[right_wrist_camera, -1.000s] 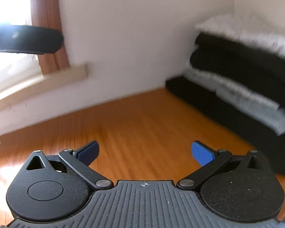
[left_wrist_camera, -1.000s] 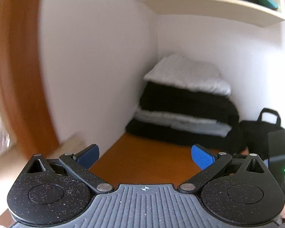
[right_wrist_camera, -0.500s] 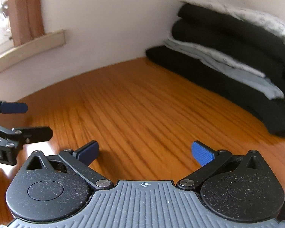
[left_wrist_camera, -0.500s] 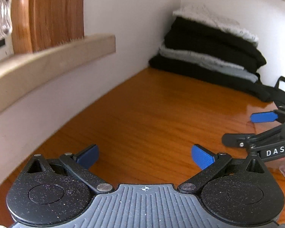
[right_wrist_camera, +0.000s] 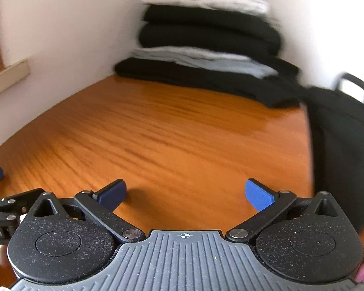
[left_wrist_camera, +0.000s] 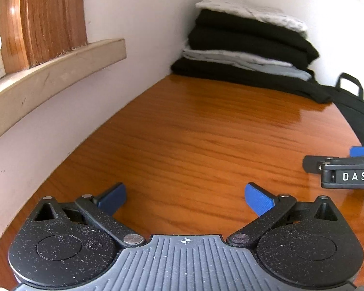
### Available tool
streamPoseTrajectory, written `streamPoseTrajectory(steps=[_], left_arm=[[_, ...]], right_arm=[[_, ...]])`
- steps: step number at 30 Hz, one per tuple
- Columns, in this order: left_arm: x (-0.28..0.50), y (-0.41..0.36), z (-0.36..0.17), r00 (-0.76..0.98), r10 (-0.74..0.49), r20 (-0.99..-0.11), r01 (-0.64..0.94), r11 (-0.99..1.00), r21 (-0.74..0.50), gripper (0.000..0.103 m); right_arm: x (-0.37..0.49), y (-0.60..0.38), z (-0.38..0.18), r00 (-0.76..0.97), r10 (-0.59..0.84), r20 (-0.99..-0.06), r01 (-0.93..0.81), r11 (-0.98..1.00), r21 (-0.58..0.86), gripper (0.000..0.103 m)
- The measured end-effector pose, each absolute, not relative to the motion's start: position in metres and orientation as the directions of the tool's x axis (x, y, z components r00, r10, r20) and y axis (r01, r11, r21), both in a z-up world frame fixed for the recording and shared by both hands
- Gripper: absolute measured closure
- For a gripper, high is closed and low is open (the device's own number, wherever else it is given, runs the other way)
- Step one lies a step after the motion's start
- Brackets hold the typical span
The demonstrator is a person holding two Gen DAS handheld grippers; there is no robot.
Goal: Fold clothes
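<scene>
Wooden table (left_wrist_camera: 194, 131), one stack of five folded garments (left_wrist_camera: 245, 46), one black bag (right_wrist_camera: 342, 131), left tongs (left_wrist_camera: 185, 197) and right tongs (right_wrist_camera: 185, 194) both released, empty

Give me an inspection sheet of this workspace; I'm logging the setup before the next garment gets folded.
Surface: wooden table, glossy, bare in the middle.
Job's things: stack of folded clothes in the far corner against the wall, black, grey and white layers; no unfolded garment seen.
Clutter: black bag at the table's right edge, beside the stack.
Grippers: left tongs open, holding nothing; right tongs open, holding nothing; both low over the table.
Cables: nothing seen.
Surroundings: white walls; window ledge with wooden frame on the left.
</scene>
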State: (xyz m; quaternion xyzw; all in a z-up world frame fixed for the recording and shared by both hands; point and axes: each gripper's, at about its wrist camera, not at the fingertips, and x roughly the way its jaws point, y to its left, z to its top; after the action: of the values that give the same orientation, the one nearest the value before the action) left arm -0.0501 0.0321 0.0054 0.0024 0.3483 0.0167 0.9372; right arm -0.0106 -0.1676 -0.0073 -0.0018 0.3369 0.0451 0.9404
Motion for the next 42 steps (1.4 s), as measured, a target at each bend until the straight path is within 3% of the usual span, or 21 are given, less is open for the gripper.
streamPoseTrajectory(steps=[9,42], left_arm=[[-0.058,0.03,0.007,0.756,-0.002,-0.654,0.015,1.0,0.014,0.0],[-0.056,0.033,0.007,0.756,-0.006,-0.654,0.022,1.0,0.016,0.0]], right_arm=[[-0.052,-0.167,-0.01,0.778,0.008,-0.628,0.008,1.0,0.023,0.0],[-0.059,-0.163,-0.009,0.778,-0.002,-0.628,0.018,1.0,0.02,0.0]])
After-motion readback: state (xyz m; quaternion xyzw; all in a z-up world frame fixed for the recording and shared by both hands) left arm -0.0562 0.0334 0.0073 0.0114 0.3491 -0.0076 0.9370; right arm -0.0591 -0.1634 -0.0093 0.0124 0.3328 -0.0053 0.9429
